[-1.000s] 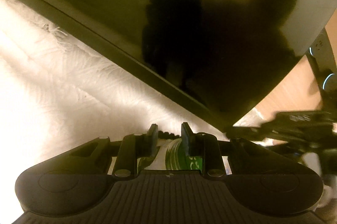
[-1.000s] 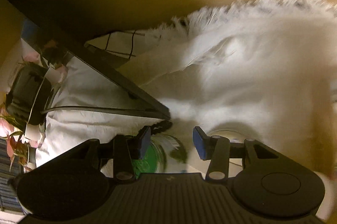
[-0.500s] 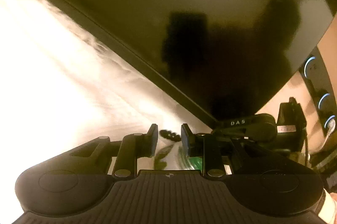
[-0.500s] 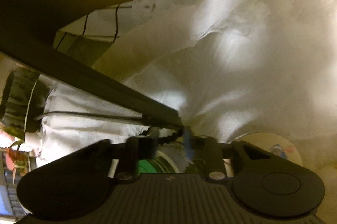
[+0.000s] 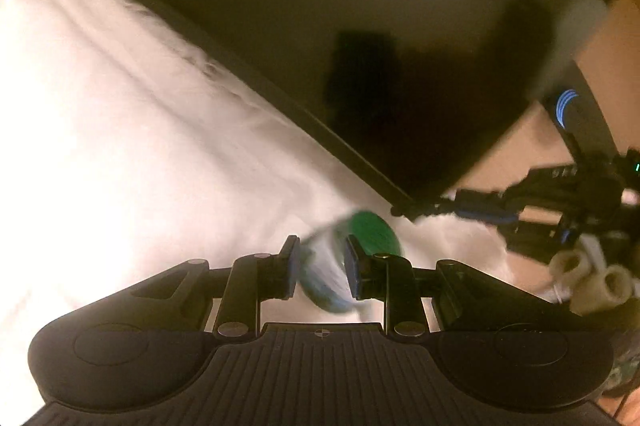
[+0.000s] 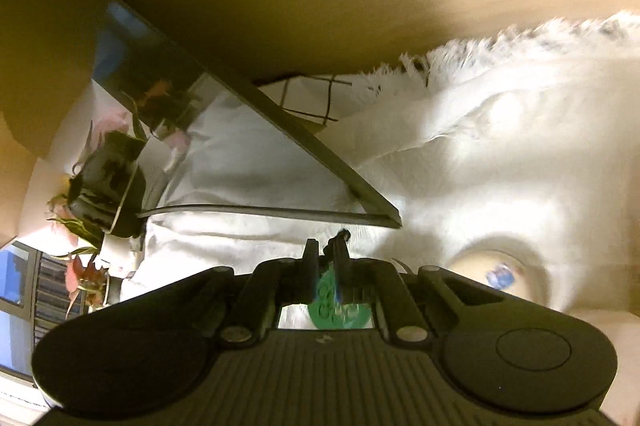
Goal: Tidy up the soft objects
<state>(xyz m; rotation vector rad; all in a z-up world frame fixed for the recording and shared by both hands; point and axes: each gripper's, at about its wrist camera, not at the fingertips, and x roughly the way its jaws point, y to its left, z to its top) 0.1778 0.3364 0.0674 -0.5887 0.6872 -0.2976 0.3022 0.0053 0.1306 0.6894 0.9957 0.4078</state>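
Note:
A small round object with a green face (image 5: 370, 234) and a pale ribbed side lies on the white fringed cloth (image 5: 120, 145). In the left wrist view it sits between the fingers of my left gripper (image 5: 320, 266), whose jaws are narrowly apart around it. In the right wrist view my right gripper (image 6: 326, 270) is shut on a thin black cord or strap (image 6: 340, 240) attached to the green object (image 6: 336, 310), which shows just below the fingertips. The right gripper also shows in the left wrist view (image 5: 480, 207), at the right.
A dark flat screen (image 5: 360, 45) leans over the cloth, its corner (image 6: 388, 218) close to both grippers. A potted plant (image 6: 104, 193) stands at the left. A round pale disc (image 6: 500, 274) lies under the cloth edge. A checked cloth (image 6: 312, 97) lies behind.
My right gripper has closed from open onto the black cord. The green object has tilted and shifted between my left fingers; the left view has swung, with motion blur.

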